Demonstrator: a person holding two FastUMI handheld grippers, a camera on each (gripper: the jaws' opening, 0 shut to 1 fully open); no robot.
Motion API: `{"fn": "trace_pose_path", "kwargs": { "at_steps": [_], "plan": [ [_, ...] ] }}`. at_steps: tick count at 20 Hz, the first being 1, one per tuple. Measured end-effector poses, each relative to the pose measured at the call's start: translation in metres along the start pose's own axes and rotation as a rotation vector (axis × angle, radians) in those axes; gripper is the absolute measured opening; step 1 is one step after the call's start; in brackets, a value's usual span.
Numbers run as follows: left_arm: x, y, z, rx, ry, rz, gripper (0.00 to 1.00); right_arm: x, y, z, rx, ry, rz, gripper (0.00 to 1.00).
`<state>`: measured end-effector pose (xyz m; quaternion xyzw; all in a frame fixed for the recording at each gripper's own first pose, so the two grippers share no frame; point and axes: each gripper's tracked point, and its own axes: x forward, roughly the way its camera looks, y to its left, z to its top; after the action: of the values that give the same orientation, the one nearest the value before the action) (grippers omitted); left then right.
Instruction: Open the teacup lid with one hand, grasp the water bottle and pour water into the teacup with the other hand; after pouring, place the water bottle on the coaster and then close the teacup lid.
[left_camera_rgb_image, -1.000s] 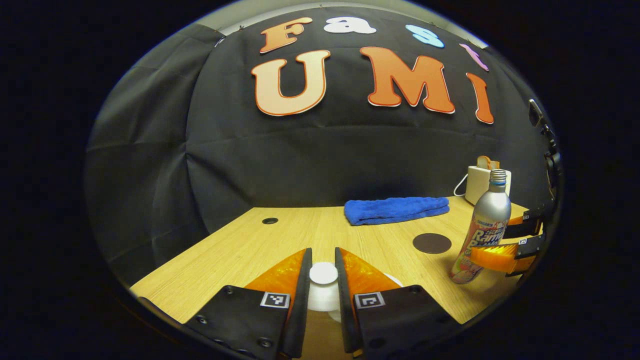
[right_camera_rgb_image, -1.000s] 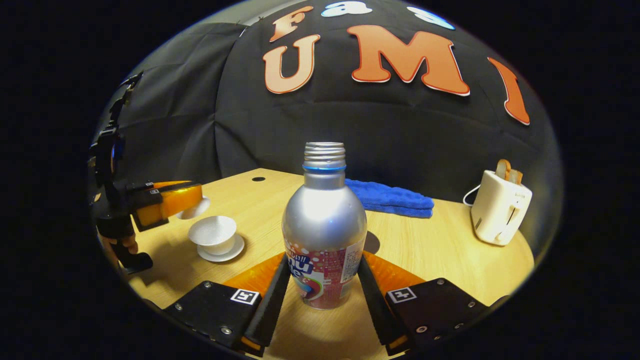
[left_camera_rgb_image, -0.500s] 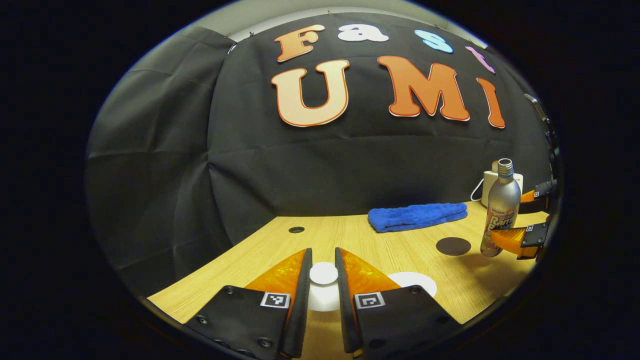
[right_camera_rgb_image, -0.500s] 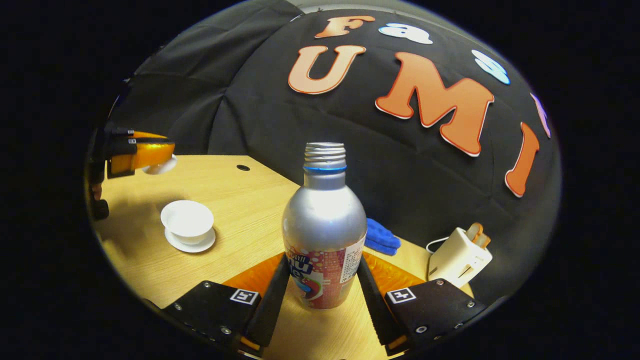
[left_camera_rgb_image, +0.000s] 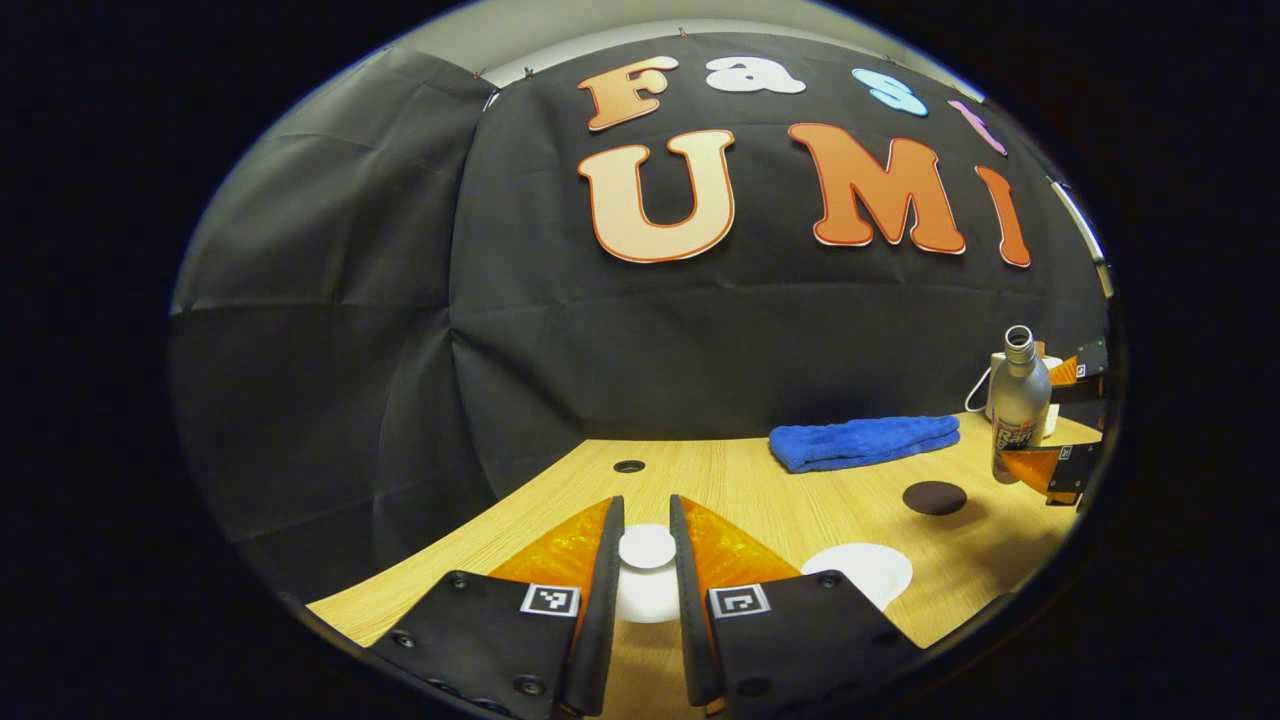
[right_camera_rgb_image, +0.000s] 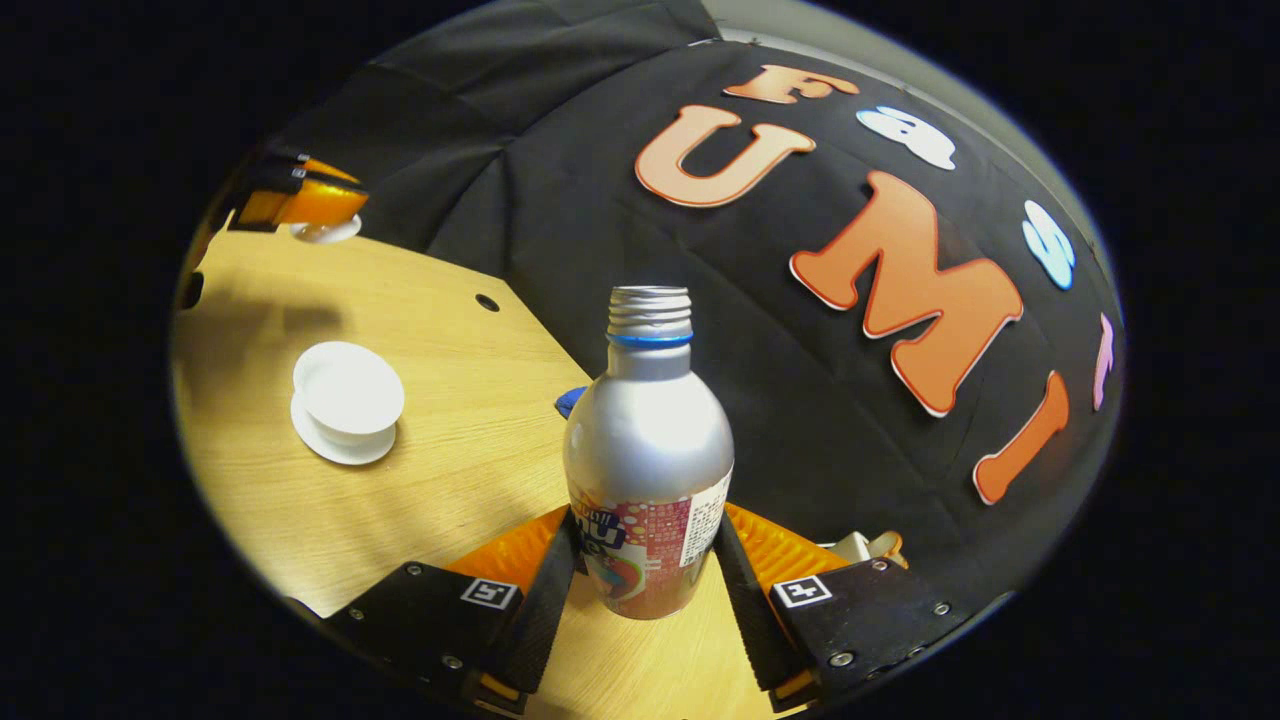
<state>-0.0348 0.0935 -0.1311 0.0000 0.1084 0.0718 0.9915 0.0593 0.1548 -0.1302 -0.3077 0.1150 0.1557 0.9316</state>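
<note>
My left gripper (left_camera_rgb_image: 647, 522) is shut on the knob of the white teacup lid (left_camera_rgb_image: 646, 585) and holds it above the table, to the left of the cup. The open white teacup (left_camera_rgb_image: 868, 570) stands low at the right in the left gripper view. In the right gripper view the teacup (right_camera_rgb_image: 348, 382) sits on its saucer (right_camera_rgb_image: 336, 445), far left of the bottle. My right gripper (right_camera_rgb_image: 647, 530) is shut on the silver water bottle (right_camera_rgb_image: 648, 440), uncapped and held off the table; the view is tilted. The dark round coaster (left_camera_rgb_image: 934, 497) lies bare between cup and bottle (left_camera_rgb_image: 1020, 400).
A folded blue towel (left_camera_rgb_image: 865, 442) lies at the table's back. A white toaster (left_camera_rgb_image: 996, 385) stands behind the bottle, with a corner of the toaster (right_camera_rgb_image: 866, 546) low in the right gripper view. The wooden table (left_camera_rgb_image: 760, 490) has a small cable hole (left_camera_rgb_image: 629, 466).
The left gripper has carried the lid farther left, away from the cup. The right gripper has raised the bottle and rolled, so table and wall now slant in its view.
</note>
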Motion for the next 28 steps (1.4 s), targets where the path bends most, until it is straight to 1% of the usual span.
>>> {"fn": "trace_pose_path", "kwargs": {
  "at_steps": [3, 7, 10, 11, 12, 14, 18, 20, 21, 22, 24, 28],
  "plan": [
    [-0.001, 0.005, -0.002, -0.007, 0.003, 0.006, 0.33, 0.003, 0.009, 0.008, -0.129, -0.023, -0.009, 0.78],
    [-0.001, 0.010, -0.009, -0.005, 0.019, 0.010, 0.33, 0.008, 0.033, 0.019, -0.267, -0.063, 0.038, 0.78],
    [-0.002, 0.017, -0.013, -0.015, 0.025, 0.013, 0.33, 0.012, 0.039, 0.026, -0.425, -0.094, 0.027, 0.78],
    [-0.003, 0.018, -0.013, -0.021, 0.028, 0.015, 0.30, 0.018, 0.040, 0.030, -0.461, -0.099, 0.023, 0.78],
    [-0.002, 0.020, -0.016, -0.025, 0.031, 0.018, 0.33, 0.022, 0.041, 0.030, -0.485, -0.102, 0.023, 0.77],
    [-0.003, 0.025, -0.018, -0.033, 0.036, 0.025, 0.33, 0.026, 0.044, 0.032, -0.528, -0.107, 0.026, 0.78],
    [-0.004, 0.033, -0.026, -0.028, 0.058, 0.043, 0.33, 0.034, 0.043, 0.040, -0.642, -0.134, 0.006, 0.77],
    [-0.004, 0.036, -0.028, -0.033, 0.058, 0.046, 0.33, 0.037, 0.042, 0.046, -0.686, -0.153, -0.017, 0.77],
    [-0.003, 0.037, -0.027, -0.037, 0.059, 0.046, 0.30, 0.039, 0.043, 0.048, -0.711, -0.162, -0.022, 0.77],
    [-0.003, 0.037, -0.030, -0.039, 0.062, 0.047, 0.33, 0.039, 0.042, 0.051, -0.745, -0.172, -0.033, 0.77],
    [-0.004, 0.039, -0.031, -0.040, 0.061, 0.051, 0.33, 0.040, 0.040, 0.058, -0.815, -0.192, -0.063, 0.78],
    [-0.005, 0.044, -0.034, -0.047, 0.063, 0.054, 0.34, 0.045, 0.043, 0.062, -0.923, -0.222, -0.092, 0.77]
  ]
}}
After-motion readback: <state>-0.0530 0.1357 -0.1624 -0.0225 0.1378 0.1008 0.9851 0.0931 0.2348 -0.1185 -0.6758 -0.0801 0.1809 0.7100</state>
